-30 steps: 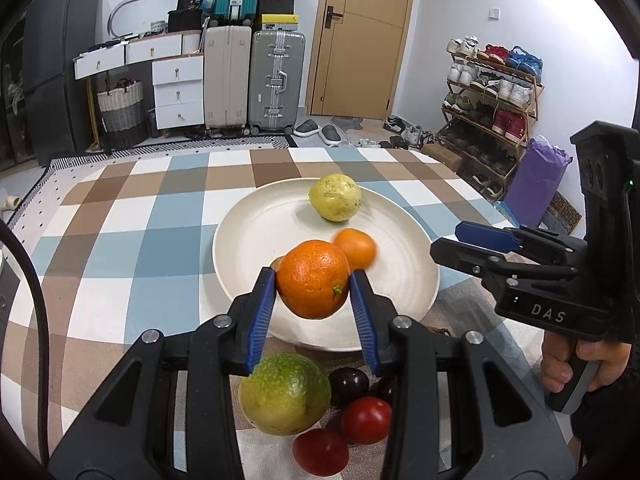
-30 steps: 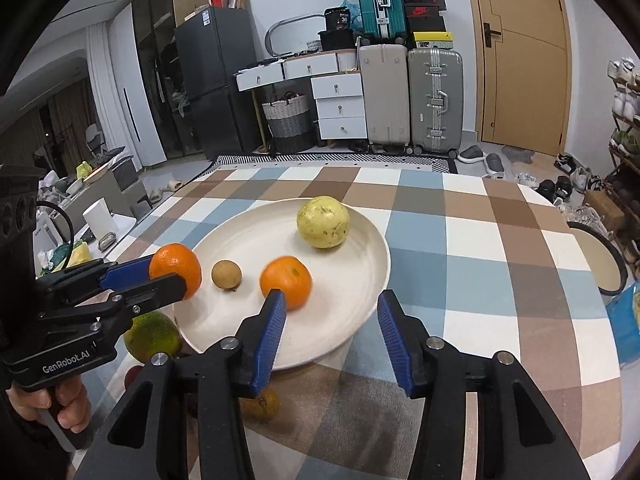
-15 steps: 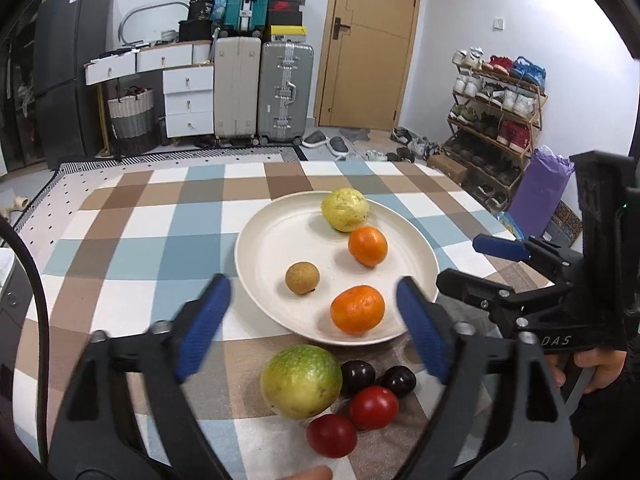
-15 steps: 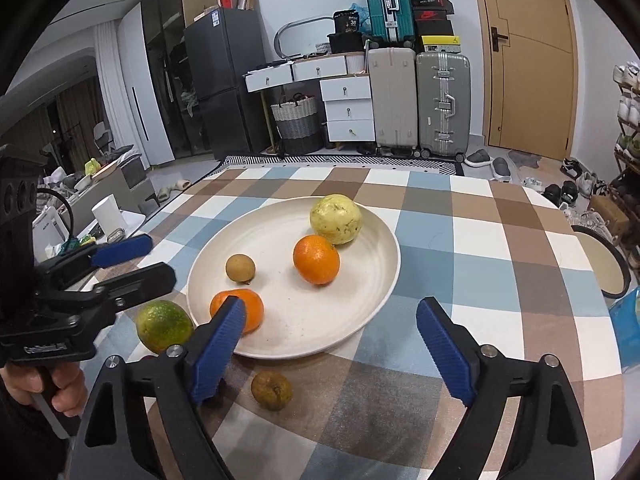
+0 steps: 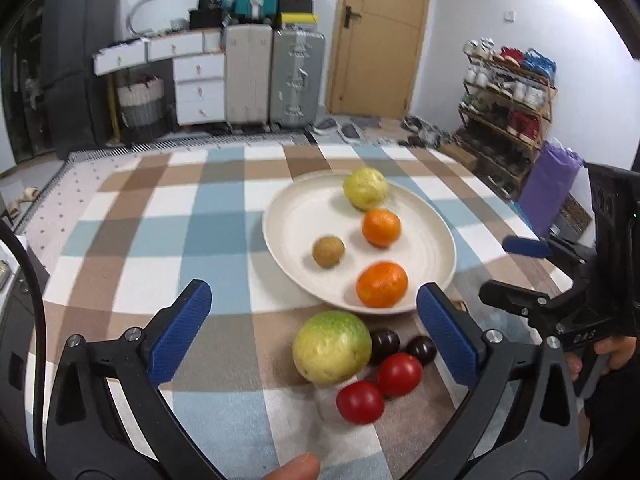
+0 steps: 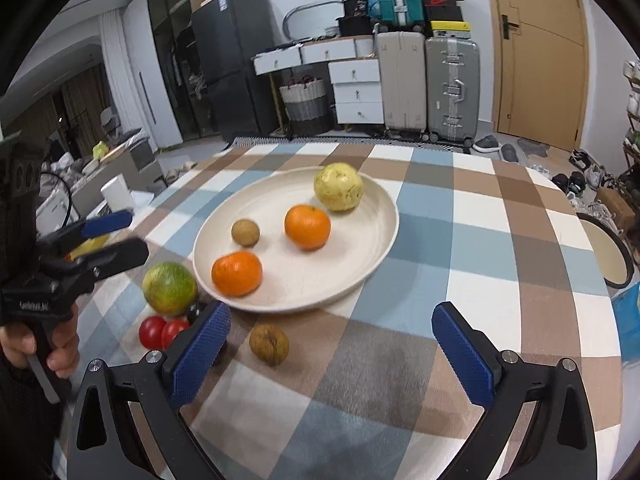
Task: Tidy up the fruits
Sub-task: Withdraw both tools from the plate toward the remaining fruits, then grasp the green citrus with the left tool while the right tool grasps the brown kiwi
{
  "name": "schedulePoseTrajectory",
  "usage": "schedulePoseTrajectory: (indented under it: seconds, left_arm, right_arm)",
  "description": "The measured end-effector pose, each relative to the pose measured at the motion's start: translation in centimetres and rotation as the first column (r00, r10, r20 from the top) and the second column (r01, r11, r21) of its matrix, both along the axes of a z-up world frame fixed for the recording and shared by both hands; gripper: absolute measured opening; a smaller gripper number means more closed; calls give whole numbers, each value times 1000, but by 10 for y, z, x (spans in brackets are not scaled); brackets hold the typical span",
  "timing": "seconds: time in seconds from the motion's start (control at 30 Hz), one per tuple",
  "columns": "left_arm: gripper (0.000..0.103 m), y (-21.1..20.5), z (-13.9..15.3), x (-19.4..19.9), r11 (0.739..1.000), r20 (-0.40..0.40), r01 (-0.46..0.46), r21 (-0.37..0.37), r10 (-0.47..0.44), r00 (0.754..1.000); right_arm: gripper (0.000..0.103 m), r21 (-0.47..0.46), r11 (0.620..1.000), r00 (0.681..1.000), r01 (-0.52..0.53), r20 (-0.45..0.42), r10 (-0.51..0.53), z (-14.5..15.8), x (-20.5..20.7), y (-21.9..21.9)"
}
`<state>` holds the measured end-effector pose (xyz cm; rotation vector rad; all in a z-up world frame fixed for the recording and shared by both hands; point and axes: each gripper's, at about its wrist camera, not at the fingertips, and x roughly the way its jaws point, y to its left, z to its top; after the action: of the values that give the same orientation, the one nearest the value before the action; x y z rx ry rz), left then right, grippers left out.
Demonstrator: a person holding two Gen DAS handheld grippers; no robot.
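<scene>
Both hand-held tools are spread wide and carry nothing: the left gripper (image 5: 316, 328) fills the bottom of its own view with its blue pads far apart, and the right gripper (image 6: 340, 344) does the same in its view. On the checked tablecloth (image 6: 472, 240) sits a cream plate (image 6: 372, 256), right of centre in the left view and at centre in the right view. Four fruits lie in it: a yellow-green guava (image 6: 338, 187) at the far rim, an orange (image 6: 307, 227) just below it, a small brown fruit (image 6: 245, 233) to the left, and a second orange (image 6: 237, 273) by the near rim. Off the plate, just beside its near edge, a large green citrus (image 5: 331, 347) rests on the cloth with two red tomatoes (image 5: 380, 388) and two dark plums (image 5: 402, 346) crowded against it at lower centre of the left view. A walnut (image 6: 269, 345) lies alone between the right gripper's fingers.
</scene>
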<state>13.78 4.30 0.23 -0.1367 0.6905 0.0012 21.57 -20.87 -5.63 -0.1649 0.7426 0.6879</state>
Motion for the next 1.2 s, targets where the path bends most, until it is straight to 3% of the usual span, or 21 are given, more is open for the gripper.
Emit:
schedulePoseTrajectory:
  seconds: [0.27, 0.77, 0.9, 0.97, 1.03, 1.2]
  left_arm:
    - [103, -5, -13, 8, 1000, -58, 14, 27, -12, 998]
    - [103, 1, -21, 12, 999, -112, 41, 3, -40, 993]
    - [95, -4, -21, 12, 998, -124, 70, 7, -68, 990]
    - [92, -6, -22, 12, 997, -131, 83, 7, -82, 988]
    - [90, -7, -23, 12, 996, -136, 93, 8, -91, 987]
    - [85, -6, -29, 15, 995, -164, 98, -1, -97, 982]
  right_arm:
    - [103, -4, 1000, 999, -18, -41, 18, -6, 0, 4]
    - [100, -86, 991, 992, -102, -86, 95, -22, -10, 22]
    - [98, -95, 990, 992, -103, -85, 95, -24, -9, 23]
    - [96, -98, 989, 991, -109, -87, 100, -25, -9, 24]
    - [86, -98, 989, 991, -114, -86, 105, -25, -10, 25]
    - [82, -106, 987, 991, -119, -81, 111, -25, -11, 27]
